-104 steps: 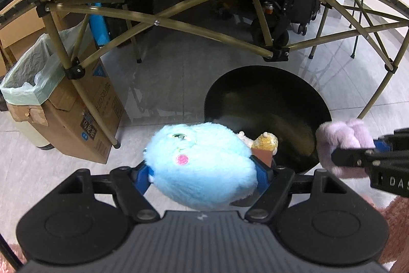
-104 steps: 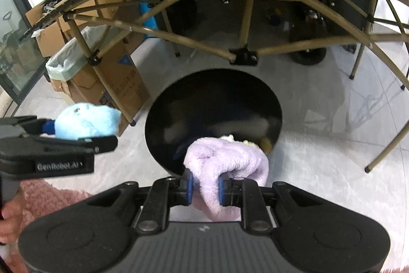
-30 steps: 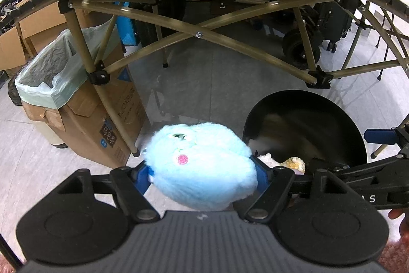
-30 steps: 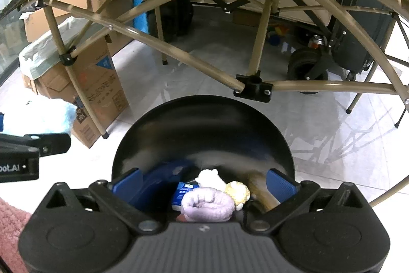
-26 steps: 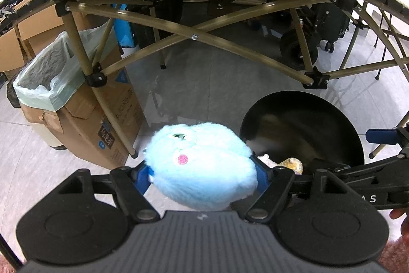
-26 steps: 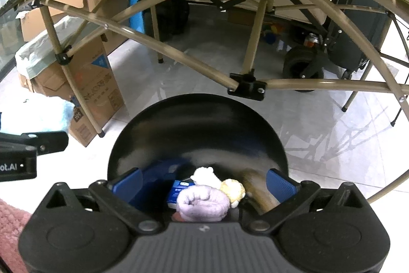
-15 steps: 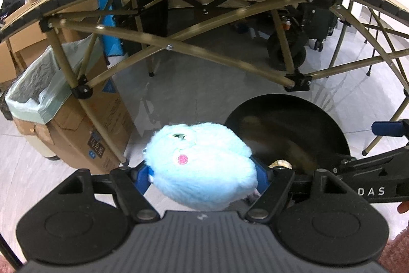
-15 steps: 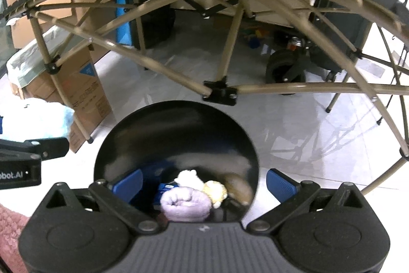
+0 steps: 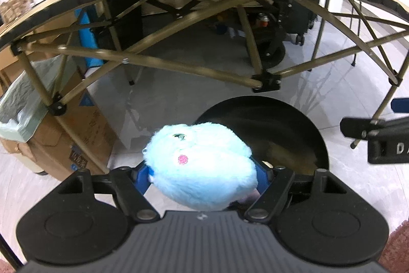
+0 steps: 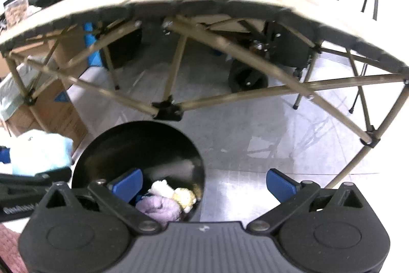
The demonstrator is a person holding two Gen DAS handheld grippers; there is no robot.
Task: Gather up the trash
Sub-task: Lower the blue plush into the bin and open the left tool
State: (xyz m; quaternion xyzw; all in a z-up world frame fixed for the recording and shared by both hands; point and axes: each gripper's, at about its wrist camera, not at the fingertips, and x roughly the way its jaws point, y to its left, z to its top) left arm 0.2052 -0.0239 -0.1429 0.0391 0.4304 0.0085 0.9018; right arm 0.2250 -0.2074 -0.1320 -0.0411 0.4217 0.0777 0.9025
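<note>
The left gripper [image 9: 202, 177] is clamping the soft, light blue plush toy [image 9: 202, 165] by its sides near the black bin's [image 9: 301, 119] left rim, while the right gripper [image 10: 204, 182] is standing apart, empty.

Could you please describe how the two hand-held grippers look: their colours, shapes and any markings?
Both are matte black plastic. Each has a ribbed central body, a round disc on either side, and two hinged linkage arms that end in blue pads. The left gripper and the right gripper look alike. White lettering, only partly readable, marks the side of each. No cables or sleeves show.
</note>
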